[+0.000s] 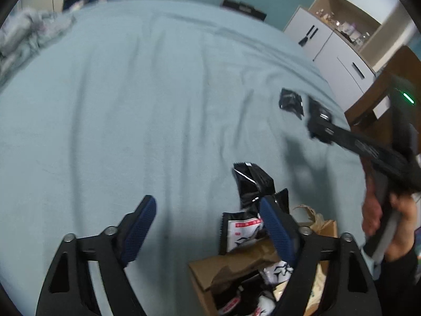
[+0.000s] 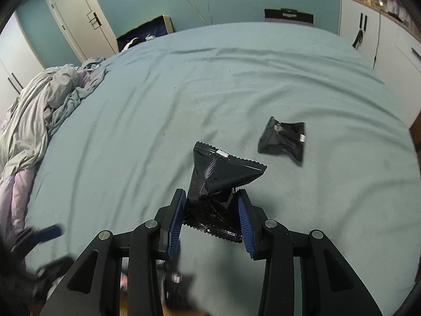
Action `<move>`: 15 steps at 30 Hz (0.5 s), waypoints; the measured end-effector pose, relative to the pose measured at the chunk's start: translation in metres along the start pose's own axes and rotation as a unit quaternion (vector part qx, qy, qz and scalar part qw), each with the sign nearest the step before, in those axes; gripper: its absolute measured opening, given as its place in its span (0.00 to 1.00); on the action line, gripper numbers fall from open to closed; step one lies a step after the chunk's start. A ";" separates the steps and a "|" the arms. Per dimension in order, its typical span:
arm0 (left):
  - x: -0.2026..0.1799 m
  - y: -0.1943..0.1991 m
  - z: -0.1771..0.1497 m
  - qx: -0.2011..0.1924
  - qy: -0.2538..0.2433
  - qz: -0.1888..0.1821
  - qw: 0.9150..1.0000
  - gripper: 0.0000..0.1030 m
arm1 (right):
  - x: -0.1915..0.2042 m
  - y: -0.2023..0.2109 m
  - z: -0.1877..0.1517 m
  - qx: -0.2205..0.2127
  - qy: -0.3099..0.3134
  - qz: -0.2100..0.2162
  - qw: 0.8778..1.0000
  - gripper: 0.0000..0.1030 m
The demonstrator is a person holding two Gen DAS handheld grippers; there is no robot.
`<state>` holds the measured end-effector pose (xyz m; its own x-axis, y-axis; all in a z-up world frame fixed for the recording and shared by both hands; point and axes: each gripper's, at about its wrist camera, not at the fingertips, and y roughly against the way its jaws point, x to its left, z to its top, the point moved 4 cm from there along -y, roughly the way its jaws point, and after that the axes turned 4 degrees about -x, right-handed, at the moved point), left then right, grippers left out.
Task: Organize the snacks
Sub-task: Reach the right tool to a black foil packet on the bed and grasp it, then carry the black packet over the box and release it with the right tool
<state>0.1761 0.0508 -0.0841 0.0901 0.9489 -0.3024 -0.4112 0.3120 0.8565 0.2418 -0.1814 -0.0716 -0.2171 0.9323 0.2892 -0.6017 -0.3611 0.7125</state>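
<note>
The left gripper [image 1: 208, 226] hangs wide with nothing between its blue pads [image 1: 139, 226], just above a brown paper bag [image 1: 236, 263] stuffed with black-and-white snack packets [image 1: 243, 233]. One black packet [image 1: 254, 181] lies on the bed beside the bag's mouth, its long axis running away from the bag.

The right gripper [image 2: 211, 216] pinches a black packet [image 2: 218, 179] at its crumpled lower end; the packet's long axis points up and away from the fingers, fanning out to a serrated top edge. A second black packet [image 2: 284, 138] lies loose on the blue sheet [image 2: 184, 92], well apart, long axis crosswise.

The sheet is open toward the far edge; rumpled bedding [image 2: 44, 100] crowds the left side, and white cabinets [image 2: 381, 34] stand close along the right.
</note>
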 end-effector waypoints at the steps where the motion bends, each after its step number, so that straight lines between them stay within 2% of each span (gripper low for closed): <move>1: 0.000 -0.011 0.000 0.027 0.005 -0.009 1.000 0.74 | -0.001 0.009 -0.005 0.000 0.000 -0.002 1.000 0.36; 6: -0.001 -0.045 -0.007 0.108 0.020 -0.041 0.993 0.66 | -0.004 0.053 -0.029 0.004 -0.008 -0.011 1.000 0.36; 8: -0.006 -0.056 -0.012 0.136 0.019 -0.062 0.989 0.57 | -0.006 0.077 -0.044 0.000 -0.007 -0.014 1.000 0.36; 12: -0.006 -0.064 -0.013 0.155 0.045 -0.104 0.981 0.41 | -0.011 0.119 -0.075 -0.007 -0.018 -0.015 1.000 0.36; 13: -0.005 -0.066 -0.014 0.159 0.053 -0.116 0.979 0.29 | -0.013 0.129 -0.085 -0.007 -0.026 -0.016 1.000 0.36; 14: -0.004 -0.066 -0.016 0.162 0.064 -0.130 0.976 0.21 | -0.015 0.135 -0.093 -0.006 -0.033 -0.013 0.999 0.36; 15: -0.004 -0.066 -0.016 0.164 0.076 -0.143 0.973 0.20 | -0.017 0.143 -0.101 -0.006 -0.042 -0.012 0.999 0.36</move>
<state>0.1882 0.0260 -0.1463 0.0123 0.8108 -0.5852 -0.0755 0.5844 0.8080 0.0814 -0.2471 -0.0391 -0.1377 0.9355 0.3253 -0.6149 -0.3382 0.7124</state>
